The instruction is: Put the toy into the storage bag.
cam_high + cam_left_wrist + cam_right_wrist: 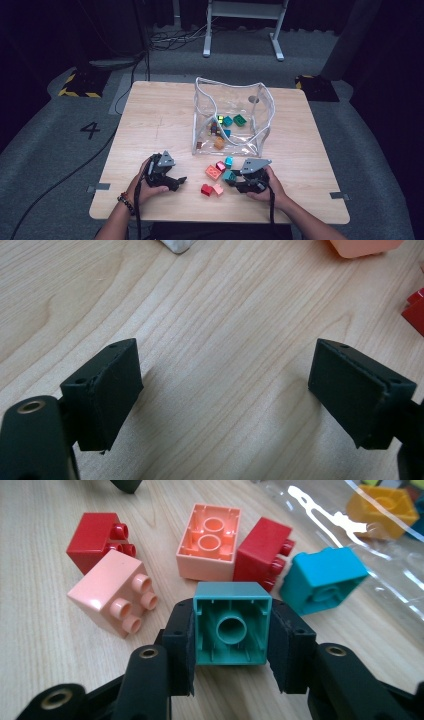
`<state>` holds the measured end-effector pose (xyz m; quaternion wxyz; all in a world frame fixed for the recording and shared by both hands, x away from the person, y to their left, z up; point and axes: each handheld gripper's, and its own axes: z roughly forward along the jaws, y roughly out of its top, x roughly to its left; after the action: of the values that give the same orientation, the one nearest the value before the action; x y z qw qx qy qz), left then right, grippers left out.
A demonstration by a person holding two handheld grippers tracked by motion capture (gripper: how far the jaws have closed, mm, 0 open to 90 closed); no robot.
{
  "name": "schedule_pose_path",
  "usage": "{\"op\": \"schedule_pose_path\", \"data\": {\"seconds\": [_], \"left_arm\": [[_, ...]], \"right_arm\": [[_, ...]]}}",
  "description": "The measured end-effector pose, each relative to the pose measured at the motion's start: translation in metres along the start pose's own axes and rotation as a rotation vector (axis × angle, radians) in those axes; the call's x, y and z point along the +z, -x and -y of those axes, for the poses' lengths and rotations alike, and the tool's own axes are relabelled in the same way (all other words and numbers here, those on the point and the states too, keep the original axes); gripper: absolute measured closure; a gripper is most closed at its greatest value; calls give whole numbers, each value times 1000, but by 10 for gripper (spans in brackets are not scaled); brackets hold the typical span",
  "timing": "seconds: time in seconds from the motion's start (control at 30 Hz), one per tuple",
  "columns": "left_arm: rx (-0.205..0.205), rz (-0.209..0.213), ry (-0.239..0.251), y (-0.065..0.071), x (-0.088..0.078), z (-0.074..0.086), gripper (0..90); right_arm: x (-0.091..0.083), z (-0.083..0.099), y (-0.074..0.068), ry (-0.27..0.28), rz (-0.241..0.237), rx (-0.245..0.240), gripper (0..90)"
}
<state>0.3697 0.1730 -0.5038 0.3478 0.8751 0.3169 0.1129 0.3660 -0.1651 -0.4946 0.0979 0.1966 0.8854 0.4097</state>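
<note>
Pale wooden tabletop (150,125): right tongs (232,635) clamp a teal block (232,630); left tongs (225,390) gape wide, holding nothing.

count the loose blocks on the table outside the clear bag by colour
From the right gripper view:
red blocks: 2, one at far left, one beside the salmon block
pale pink block: 1
salmon block: 1
bright blue block: 1
teal block: 1, between the pads of the right hand-held gripper
total: 6
</note>
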Motion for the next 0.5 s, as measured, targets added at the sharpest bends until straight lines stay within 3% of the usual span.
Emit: {"op": "schedule_pose_path", "data": {"seconds": [0.33, 0.5], "left_arm": [[-5, 3, 1, 0, 0, 0, 141], [-5, 3, 1, 0, 0, 0, 141]], "right_arm": [[-38, 6, 24, 40, 55, 5, 590], [-62, 16, 41, 62, 108, 48, 590]]}}
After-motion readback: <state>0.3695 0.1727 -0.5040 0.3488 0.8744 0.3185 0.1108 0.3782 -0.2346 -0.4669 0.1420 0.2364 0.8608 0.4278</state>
